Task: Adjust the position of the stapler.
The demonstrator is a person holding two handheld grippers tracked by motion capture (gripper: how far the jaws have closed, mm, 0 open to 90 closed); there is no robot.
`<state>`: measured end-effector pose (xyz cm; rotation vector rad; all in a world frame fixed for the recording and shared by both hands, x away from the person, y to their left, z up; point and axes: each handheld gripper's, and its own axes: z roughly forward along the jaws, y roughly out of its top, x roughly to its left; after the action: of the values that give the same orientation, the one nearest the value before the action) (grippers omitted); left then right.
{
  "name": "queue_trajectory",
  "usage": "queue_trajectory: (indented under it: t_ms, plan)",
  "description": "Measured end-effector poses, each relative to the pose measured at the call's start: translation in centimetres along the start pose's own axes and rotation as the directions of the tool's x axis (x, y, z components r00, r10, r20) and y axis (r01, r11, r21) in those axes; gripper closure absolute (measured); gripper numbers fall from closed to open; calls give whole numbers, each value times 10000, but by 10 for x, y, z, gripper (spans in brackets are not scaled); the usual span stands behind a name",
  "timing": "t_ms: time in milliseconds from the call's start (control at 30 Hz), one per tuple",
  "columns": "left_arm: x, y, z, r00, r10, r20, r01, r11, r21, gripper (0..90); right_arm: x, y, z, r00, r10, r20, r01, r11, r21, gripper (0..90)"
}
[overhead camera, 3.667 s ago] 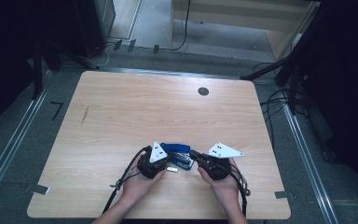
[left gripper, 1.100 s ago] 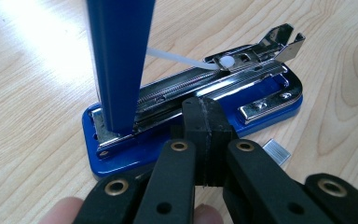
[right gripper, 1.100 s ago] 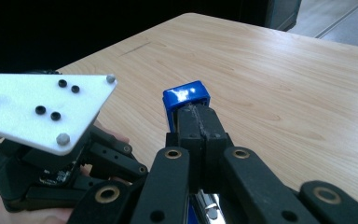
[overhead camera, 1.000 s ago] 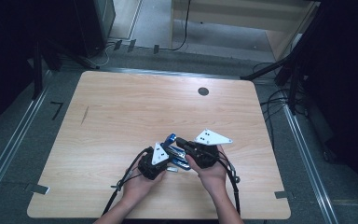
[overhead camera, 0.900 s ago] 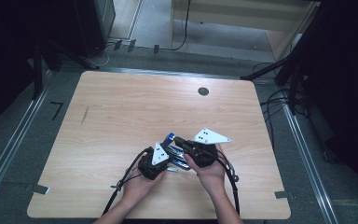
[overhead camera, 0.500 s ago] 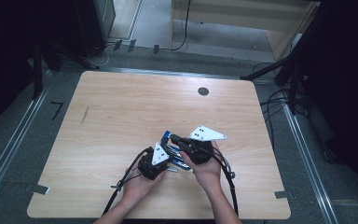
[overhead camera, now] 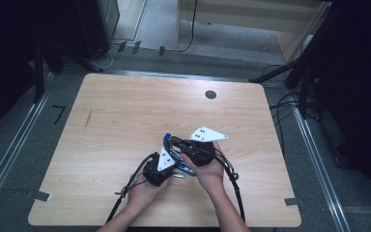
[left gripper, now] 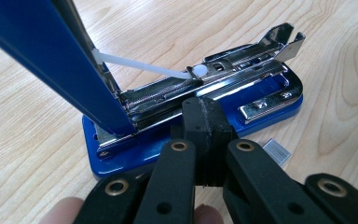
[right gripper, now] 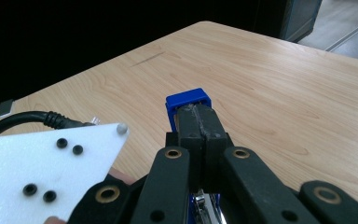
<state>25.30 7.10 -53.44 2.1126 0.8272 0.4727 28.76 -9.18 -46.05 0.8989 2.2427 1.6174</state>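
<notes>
A blue stapler (left gripper: 261, 100) lies on the wooden table (overhead camera: 125, 111) with its blue cover (left gripper: 46, 56) swung up and the metal staple channel (left gripper: 205, 84) bare. My left gripper (left gripper: 207, 116) is shut, its tips pressed against the stapler's base at the near side; nothing shows between the pads. My right gripper (right gripper: 198, 116) is shut too, its tips lodged in the hollow end of the raised cover (right gripper: 189, 103). In the high view the stapler (overhead camera: 181, 163) sits between the left gripper (overhead camera: 173, 166) and the right gripper (overhead camera: 172, 141). A short strip of staples (left gripper: 275, 151) lies beside the base.
A black round grommet (overhead camera: 210, 94) sits in the table's far right part. A dark scratch (overhead camera: 88, 119) marks the left side. Cables (overhead camera: 234, 181) trail from both grippers to the near edge. More cables (overhead camera: 285, 104) lie on the floor at the right.
The right gripper has moved left and up, swinging the stapler's blue cover further open. The left gripper and the base have stayed put.
</notes>
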Motion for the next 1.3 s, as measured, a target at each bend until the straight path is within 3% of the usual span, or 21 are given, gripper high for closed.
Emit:
queue_trajectory:
  t_ms: [700,867,1033,1300]
  plan:
    - [0,0,0,10000,15,-2,-15,10000,-2,900,2,3,13,9998,-162,-88,162,9999,-20,900]
    - [0,0,0,10000,56,13,-56,10000,47,900,3,-2,22,9984,-564,93,558,9966,611,900]
    - [0,0,0,10000,27,21,-27,10000,37,900,-2,-7,25,9998,-187,-96,191,9985,504,900]
    - [0,0,0,10000,76,-9,-76,10000,54,900,-2,-7,33,9994,-310,-147,320,9966,753,900]
